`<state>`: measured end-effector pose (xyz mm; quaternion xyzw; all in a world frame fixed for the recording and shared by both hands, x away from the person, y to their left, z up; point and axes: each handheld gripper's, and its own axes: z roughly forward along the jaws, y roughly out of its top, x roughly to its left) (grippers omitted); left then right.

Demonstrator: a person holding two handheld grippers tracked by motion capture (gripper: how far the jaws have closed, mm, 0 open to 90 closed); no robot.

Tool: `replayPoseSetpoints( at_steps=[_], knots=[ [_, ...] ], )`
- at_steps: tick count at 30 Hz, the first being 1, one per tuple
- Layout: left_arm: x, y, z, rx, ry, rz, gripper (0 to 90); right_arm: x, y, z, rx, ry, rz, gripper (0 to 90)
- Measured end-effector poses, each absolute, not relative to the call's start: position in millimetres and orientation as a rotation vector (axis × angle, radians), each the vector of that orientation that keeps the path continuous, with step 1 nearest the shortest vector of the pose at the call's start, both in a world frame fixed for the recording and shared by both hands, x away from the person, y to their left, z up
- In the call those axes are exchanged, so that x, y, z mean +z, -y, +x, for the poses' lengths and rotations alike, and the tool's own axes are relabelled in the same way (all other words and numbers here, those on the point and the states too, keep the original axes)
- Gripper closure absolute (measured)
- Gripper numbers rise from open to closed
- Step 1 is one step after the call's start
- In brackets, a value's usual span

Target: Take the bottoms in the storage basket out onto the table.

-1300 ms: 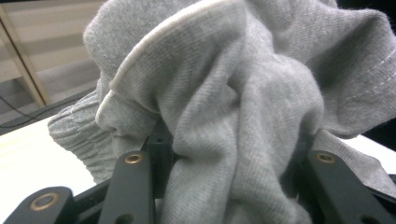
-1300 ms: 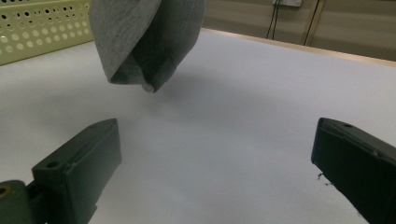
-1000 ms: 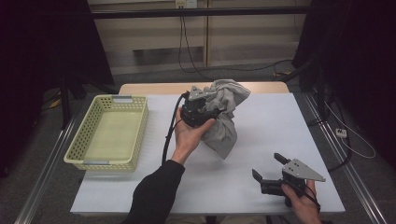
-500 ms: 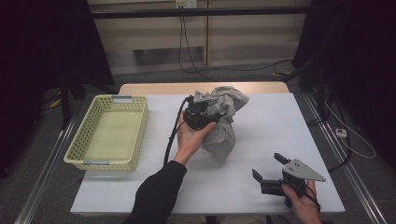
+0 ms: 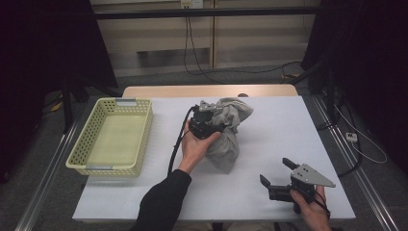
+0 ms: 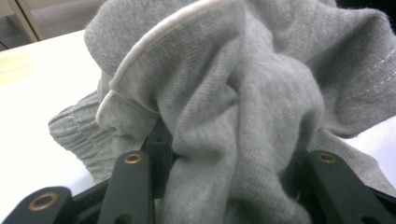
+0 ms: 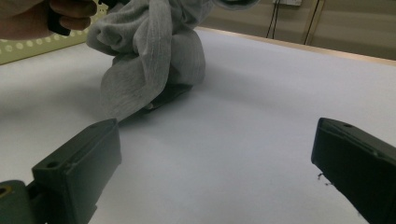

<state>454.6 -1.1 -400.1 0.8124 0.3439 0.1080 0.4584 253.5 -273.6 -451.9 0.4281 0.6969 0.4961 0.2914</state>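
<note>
the left claw (image 5: 210,126) is clamped on a bunched grey garment (image 5: 226,137) at the middle of the bench (image 5: 269,110), with a basket (image 5: 82,156) at nine o'clock and the right claw (image 5: 279,173), wide open and empty, at five.

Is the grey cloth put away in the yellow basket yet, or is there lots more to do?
Not yet. Picked up already: the left gripper is shut on the grey cloth, bunched between its jaws, with the lower end hanging onto the white table. The yellow basket has nothing in it. If the cloth is meant for the basket, carrying it there remains. The right gripper waits open near the table's front edge.
</note>
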Motion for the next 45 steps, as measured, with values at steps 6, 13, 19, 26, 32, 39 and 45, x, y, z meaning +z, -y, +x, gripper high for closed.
replayPoseSetpoints(
  at_steps=[6, 13, 19, 26, 32, 39, 45],
  knots=[
    [-406, 8, 451, 0.258, -0.835, 2.026, 53.3, -452, 274, 253, 1.322, -1.858, 1.139, 1.8],
    [-414, 14, 451, 0.268, -0.827, 2.044, 52.6, -452, 274, 253, 1.323, -1.856, 1.138, 1.8],
    [-418, 17, 453, 0.320, -0.827, 2.069, 52.1, -452, 274, 253, 1.324, -1.857, 1.138, 1.8],
    [-428, 16, 461, 0.339, -0.868, 2.087, 51.1, -452, 274, 252, 1.325, -1.857, 1.139, 1.8],
    [-435, 19, 463, 0.367, -0.856, 2.128, 49.9, -452, 275, 252, 1.326, -1.857, 1.140, 1.8],
    [-442, 20, 467, 0.390, -0.851, 2.158, 49.2, -452, 275, 252, 1.327, -1.856, 1.142, 1.8],
    [-449, 21, 475, 0.361, -0.866, 2.169, 47.4, -452, 275, 252, 1.325, -1.853, 1.141, 1.8]
  ],
)
